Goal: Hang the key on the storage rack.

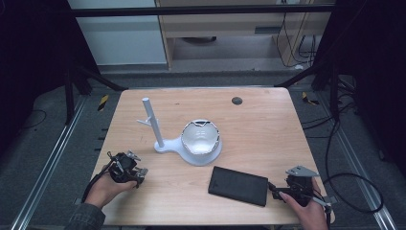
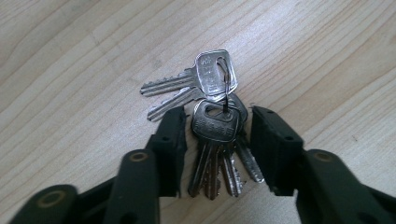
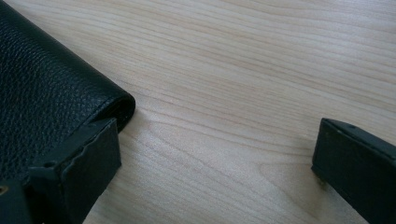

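Two hand-held grippers: left (image 2: pixel 217 140) spread around five ringed keys (image 2: pixel 212 116) (untouched), right (image 3: pixel 215 154) spread beside one wallet (image 3: pixel 42 88).

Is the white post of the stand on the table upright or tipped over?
Upright. The white post rises straight from its base, which lies flat on the table, beside the white bowl.
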`<state>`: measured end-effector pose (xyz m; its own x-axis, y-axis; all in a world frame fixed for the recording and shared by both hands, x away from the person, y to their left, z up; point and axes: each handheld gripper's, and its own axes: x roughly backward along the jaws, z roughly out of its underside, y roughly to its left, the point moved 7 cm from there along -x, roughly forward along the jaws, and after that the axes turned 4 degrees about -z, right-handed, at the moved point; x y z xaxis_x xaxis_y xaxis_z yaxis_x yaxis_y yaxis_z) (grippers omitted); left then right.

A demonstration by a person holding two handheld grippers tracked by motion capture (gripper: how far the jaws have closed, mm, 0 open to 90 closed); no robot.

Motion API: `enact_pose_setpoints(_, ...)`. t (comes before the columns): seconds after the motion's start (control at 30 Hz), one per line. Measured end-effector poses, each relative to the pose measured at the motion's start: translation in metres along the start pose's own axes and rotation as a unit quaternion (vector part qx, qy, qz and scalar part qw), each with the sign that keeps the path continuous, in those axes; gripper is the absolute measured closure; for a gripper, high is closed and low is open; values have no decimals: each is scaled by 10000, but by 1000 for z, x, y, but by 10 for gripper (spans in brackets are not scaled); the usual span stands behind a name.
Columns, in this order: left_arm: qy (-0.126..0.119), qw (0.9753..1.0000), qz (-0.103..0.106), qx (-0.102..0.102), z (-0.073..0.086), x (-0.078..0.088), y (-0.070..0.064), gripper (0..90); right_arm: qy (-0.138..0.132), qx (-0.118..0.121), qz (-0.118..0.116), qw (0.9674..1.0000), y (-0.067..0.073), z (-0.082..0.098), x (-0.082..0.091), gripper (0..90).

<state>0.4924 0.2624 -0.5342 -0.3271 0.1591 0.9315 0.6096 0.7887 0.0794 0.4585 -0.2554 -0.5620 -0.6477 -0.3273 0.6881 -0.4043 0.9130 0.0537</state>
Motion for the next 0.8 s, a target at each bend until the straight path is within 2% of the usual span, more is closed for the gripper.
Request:
enact_pose_setpoints(0.13,45,10000,11,-12,1,1,-2,602,-1,2,0,10000,0,0,0,11)
enact_pose_setpoints(0.27,100,9999,-13,-74,7,2,0,527,0,0,0,10000,0,0,0,11)
enact_pose_setpoints(0.4,94,9999,32,-65,15,6,2,539,-1,0,0,10000,0,0,0,11)
enact_pose_setpoints(0.73,72,9999,20,-134,10,5,0,722,1,2,1,10000,0,0,0,11)
enact_pose_setpoints(0.8,42,9999,16,-123,9,4,-1,793,0,1,1,10000,0,0,0,11)
